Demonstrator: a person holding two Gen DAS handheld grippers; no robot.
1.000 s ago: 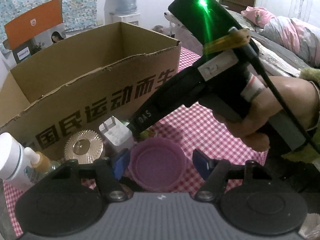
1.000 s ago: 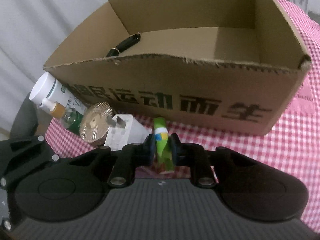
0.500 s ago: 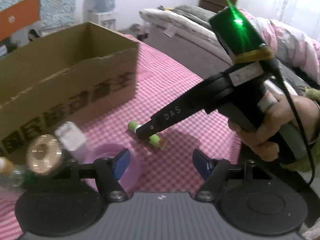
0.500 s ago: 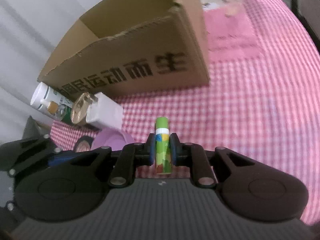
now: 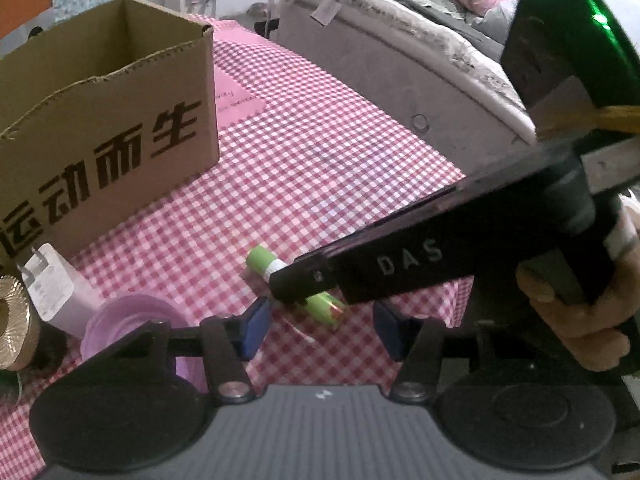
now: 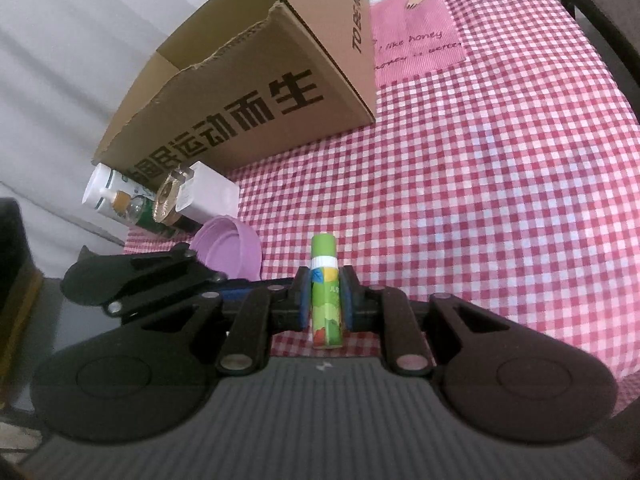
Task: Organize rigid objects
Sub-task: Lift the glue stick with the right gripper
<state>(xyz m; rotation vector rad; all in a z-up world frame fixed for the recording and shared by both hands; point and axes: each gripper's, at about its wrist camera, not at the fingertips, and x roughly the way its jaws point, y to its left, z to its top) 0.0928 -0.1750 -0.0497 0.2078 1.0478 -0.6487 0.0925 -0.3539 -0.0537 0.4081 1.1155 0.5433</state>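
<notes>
My right gripper [image 6: 325,300] is shut on a green tube with a white band [image 6: 325,280] and holds it over the pink checked cloth, to the right of the cardboard box [image 6: 248,92]. The left wrist view shows the same green tube [image 5: 264,262] under the right gripper's black body [image 5: 400,268]. My left gripper [image 5: 320,326] is open and empty, just in front of the tube, with a purple lid [image 5: 132,320] by its left finger.
A white charger [image 5: 52,288], a gold round cap [image 5: 12,332] and a white bottle [image 6: 108,192] lie beside the box. The purple lid also shows in the right wrist view [image 6: 228,252]. A bed [image 5: 400,60] runs along the table's far right edge.
My right gripper has carried the green tube away from the box front, rightward over the open cloth. My left gripper has swung right too, following it, and stays open.
</notes>
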